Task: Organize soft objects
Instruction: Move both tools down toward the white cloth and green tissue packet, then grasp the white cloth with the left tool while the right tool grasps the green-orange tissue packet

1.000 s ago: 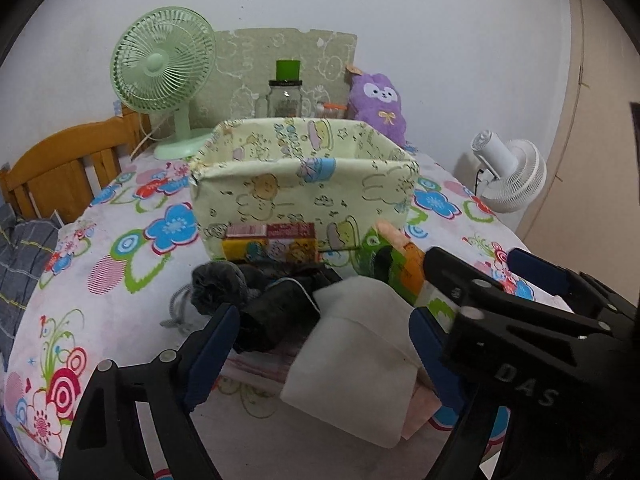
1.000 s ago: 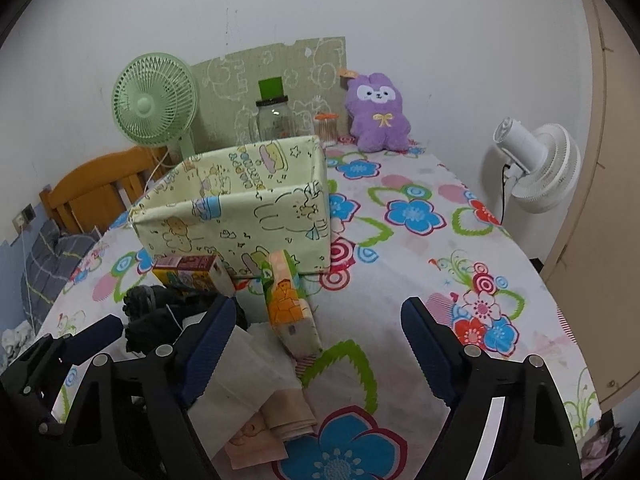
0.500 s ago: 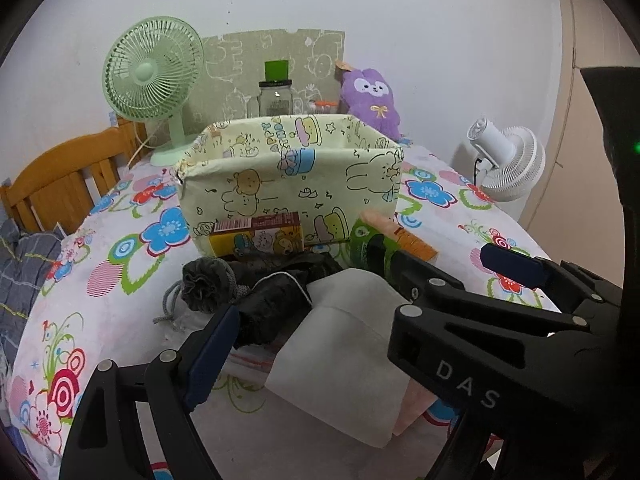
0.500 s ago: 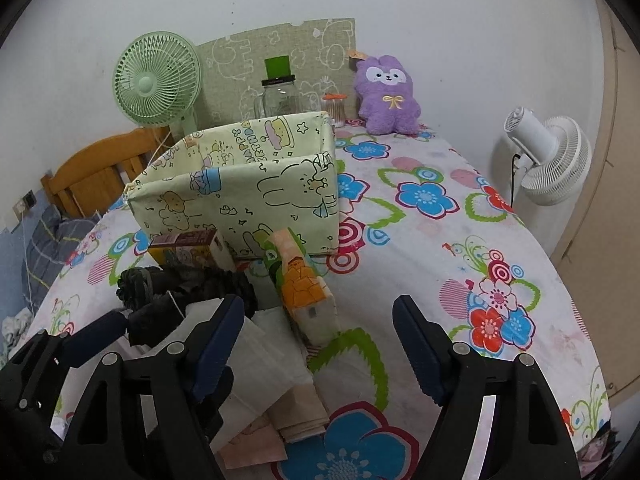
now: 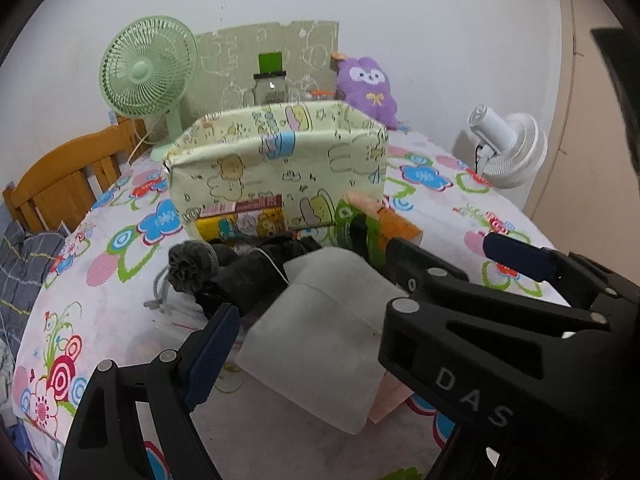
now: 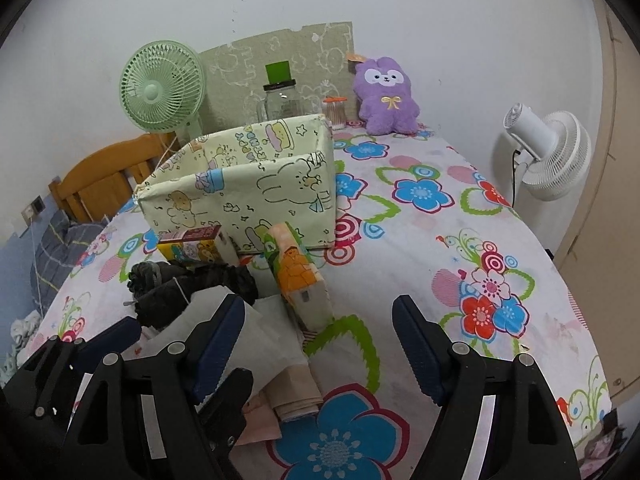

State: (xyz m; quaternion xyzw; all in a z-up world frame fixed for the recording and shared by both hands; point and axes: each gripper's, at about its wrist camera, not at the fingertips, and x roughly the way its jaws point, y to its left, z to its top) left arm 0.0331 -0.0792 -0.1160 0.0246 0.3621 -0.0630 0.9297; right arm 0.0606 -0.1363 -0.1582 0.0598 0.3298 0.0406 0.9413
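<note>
Both grippers hover over a pile of soft things on the flowered tabletop (image 6: 440, 240) — the left gripper (image 5: 304, 344) with jaws released above a white cloth (image 5: 320, 344). The right gripper (image 6: 316, 344) has just been closing its jaws a little — they grasp nothing. The fabric bin (image 6: 248, 188) stands just behind the pile.
</note>
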